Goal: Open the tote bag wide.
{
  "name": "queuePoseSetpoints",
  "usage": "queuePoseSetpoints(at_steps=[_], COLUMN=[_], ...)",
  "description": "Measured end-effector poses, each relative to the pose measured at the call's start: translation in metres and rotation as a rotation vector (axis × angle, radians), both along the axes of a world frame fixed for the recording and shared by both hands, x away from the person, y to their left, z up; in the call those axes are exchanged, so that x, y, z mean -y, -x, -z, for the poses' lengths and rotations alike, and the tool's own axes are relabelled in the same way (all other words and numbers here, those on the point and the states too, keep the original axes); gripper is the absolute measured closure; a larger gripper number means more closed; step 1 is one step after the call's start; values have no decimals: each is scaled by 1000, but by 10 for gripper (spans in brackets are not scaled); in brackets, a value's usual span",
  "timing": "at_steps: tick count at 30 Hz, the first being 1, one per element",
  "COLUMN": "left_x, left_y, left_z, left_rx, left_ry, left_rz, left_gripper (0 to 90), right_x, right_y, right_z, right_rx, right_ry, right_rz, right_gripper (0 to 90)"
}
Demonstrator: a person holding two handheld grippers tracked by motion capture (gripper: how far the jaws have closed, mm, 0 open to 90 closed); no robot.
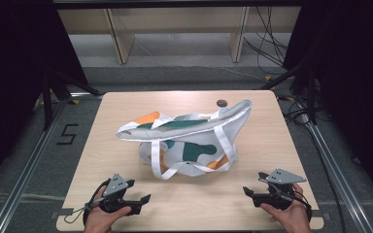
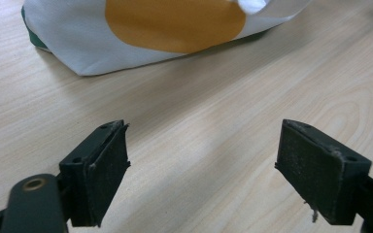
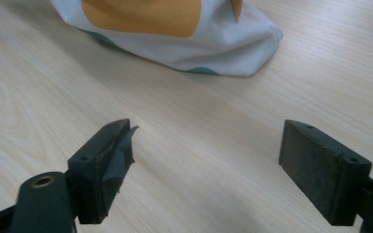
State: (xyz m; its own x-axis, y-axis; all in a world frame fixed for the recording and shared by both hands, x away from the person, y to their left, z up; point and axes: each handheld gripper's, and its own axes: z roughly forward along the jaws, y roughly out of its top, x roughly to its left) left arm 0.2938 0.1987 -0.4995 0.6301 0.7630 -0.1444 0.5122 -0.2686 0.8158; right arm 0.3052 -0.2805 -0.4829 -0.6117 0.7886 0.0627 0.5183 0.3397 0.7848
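A white cloth tote bag [image 1: 189,141] with orange and green patches lay ahead of both claws. The left claw [image 2: 201,165] and right claw [image 3: 206,165] stood wide and empty over the pale wooden table [image 1: 126,111].

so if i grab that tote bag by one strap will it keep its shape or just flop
It will probably flop: the tote bag already lies slumped and creased on the table, so the cloth looks soft. It seems light, with no bulge showing, though its inside is hidden. The white straps lie in loose loops, so one would likely pull taut before the body lifts.
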Motion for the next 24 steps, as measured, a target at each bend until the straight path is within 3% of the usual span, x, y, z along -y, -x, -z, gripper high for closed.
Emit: queuePoseSetpoints(at_steps=[6, 8, 9, 10, 11, 13, 14, 15, 18, 20, 22, 23, 24], left_x=[-3, -2, -4, -3, -3, -4, -6, -5, -6, -6, -6, -5, -5], left_y=[-1, 0, -1, 0, 0, 0, -1, 0, 0, 0, -1, -1, -2], left_z=[-3, -3, -4, -4, -4, -6, -7, -8, -9, -13, -16, -18, -19], left_rx=[10, 8, 17, 12, 10, 15, 32, 20, 24, 35, 42, 58, 66], left_ry=[-24, -13, -30, -19, -15, -10, -33, -20, -10, -24, -41, -42, -38], left_rz=[19, 3, 16, 7, 4, -4, 12, -6, 1, 15, 37, 24, 32], left_gripper=[212, 223, 228, 235, 249, 268, 273, 287, 357, 443, 550, 588, 649], right_x=[2, 3, 4, 1, 4, 3, 3, 1, 2, 0, 2, 2, 1], right_y=[-2, -3, -3, -1, -5, -3, -3, -2, -5, -3, -6, -9, -7], right_z=[-1, -2, -3, -3, -3, -5, -6, -6, -9, -17, -22, -24, -27], right_rx=[33, 28, 29, 13, 51, 34, 32, 28, 47, 48, 85, 114, 98], right_ry=[-1, 2, 7, -12, 7, 1, 2, -16, -7, -5, 7, 10, 2], right_rz=[-9, -9, -14, 4, -29, -13, -17, -5, -26, -15, -30, -44, -43], right_gripper=[246, 252, 258, 260, 261, 274, 274, 275, 302, 337, 386, 417, 442])
